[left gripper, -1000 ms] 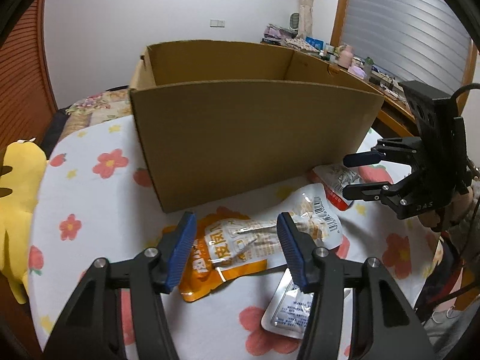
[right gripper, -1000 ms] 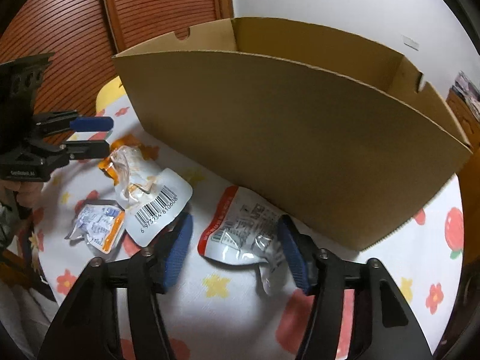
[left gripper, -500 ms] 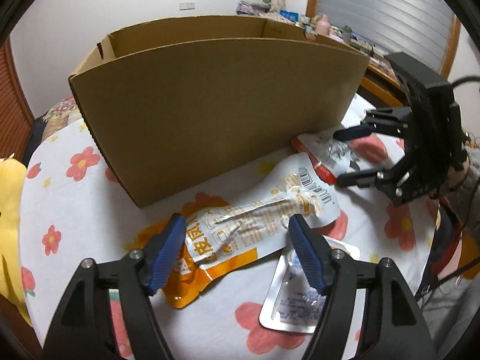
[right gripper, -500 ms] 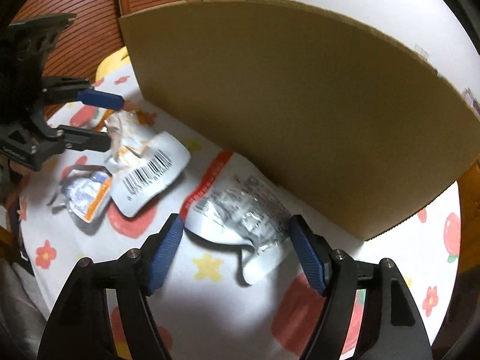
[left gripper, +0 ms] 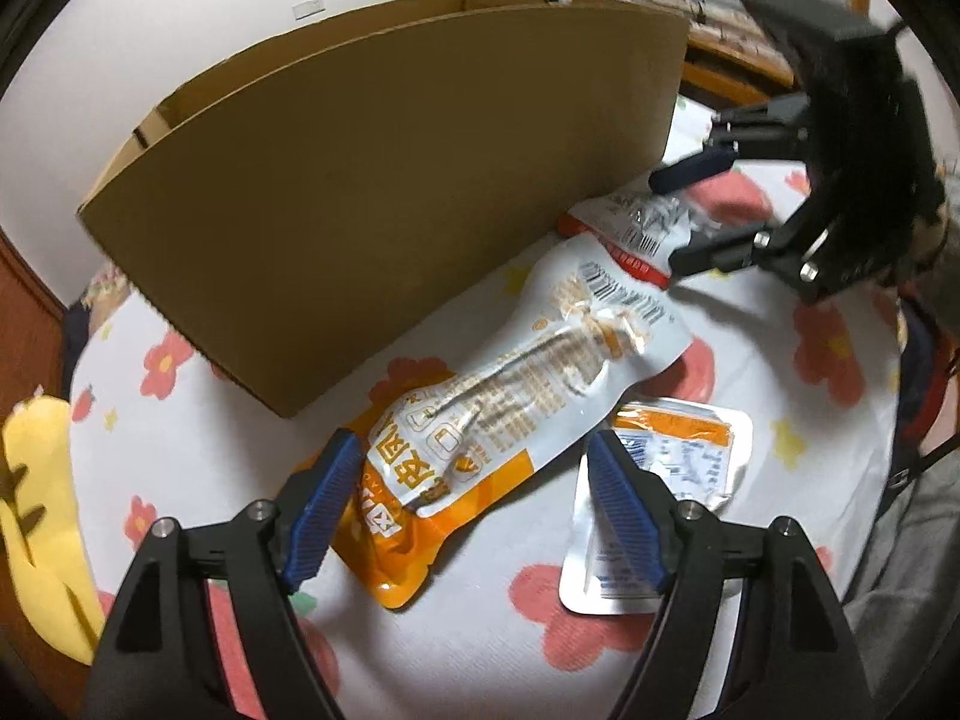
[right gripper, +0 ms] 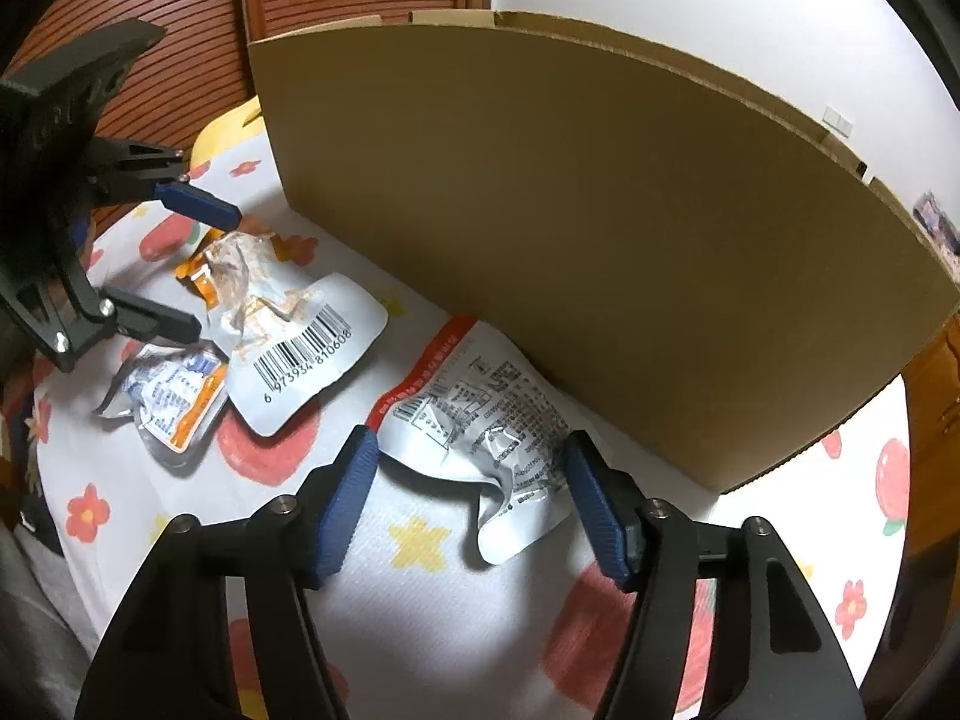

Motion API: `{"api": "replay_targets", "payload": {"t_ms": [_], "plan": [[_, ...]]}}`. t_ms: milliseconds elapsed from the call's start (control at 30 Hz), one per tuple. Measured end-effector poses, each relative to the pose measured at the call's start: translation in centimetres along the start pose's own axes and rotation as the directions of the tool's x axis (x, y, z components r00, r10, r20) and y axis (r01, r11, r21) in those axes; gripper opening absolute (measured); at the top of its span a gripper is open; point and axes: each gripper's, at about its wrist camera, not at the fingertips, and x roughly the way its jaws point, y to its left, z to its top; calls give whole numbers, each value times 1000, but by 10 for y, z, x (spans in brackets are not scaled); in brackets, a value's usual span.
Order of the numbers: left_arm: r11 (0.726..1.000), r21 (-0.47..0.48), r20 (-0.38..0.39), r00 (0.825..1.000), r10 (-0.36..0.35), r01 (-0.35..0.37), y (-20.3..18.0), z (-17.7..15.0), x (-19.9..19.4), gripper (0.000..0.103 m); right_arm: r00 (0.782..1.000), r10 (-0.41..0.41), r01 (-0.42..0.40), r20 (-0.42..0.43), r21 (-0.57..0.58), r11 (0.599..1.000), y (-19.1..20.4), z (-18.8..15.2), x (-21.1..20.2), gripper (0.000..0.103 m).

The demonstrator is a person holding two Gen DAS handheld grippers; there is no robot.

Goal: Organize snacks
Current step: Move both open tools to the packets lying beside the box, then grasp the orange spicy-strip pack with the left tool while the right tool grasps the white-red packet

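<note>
Showing only leftward: yellow plush [left gripper: 36,516].

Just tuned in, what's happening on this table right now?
A person holds two grippers over snack packets beside a cardboard box. The left gripper, jaws just opened wider, straddles the long orange-and-white pouch without gripping it. The right gripper, jaws just narrowing, straddles the red-edged silver pouch. A small sachet lies nearby. All three lie outside the box.

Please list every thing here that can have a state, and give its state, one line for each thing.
cardboard box: upright, top open.
orange-and-white pouch: lying flat, sealed.
red-edged pouch: lying crumpled between the right gripper jaws.
small sachet: lying flat.
left gripper: open, just widened.
right gripper: open, just narrowed.
</note>
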Motion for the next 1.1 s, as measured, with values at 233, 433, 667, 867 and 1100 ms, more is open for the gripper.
{"api": "replay_targets", "payload": {"t_ms": [233, 433, 667, 867, 1100], "plan": [[999, 31, -22, 999, 28, -27, -5, 13, 12, 79, 1000, -2, 2, 18, 16, 1000, -4, 5, -2, 63], [998, 23, 25, 998, 51, -52, -7, 21, 16, 78, 1000, -5, 4, 15, 7, 1000, -4, 6, 2, 63], [999, -45, 99, 995, 8, -3, -5, 35, 11, 57, 1000, -7, 7, 14, -14, 1000, 1, 8, 5, 63], [995, -100, 120, 993, 8, 4, 9, 39, 11, 45, 1000, -2, 2, 14, -25, 1000, 4, 7, 5, 63], [994, -106, 144, 989, 23, -8, 8, 38, 9, 27, 1000, -2, 2, 12, -44, 999, 6, -1, 4, 63]]}}
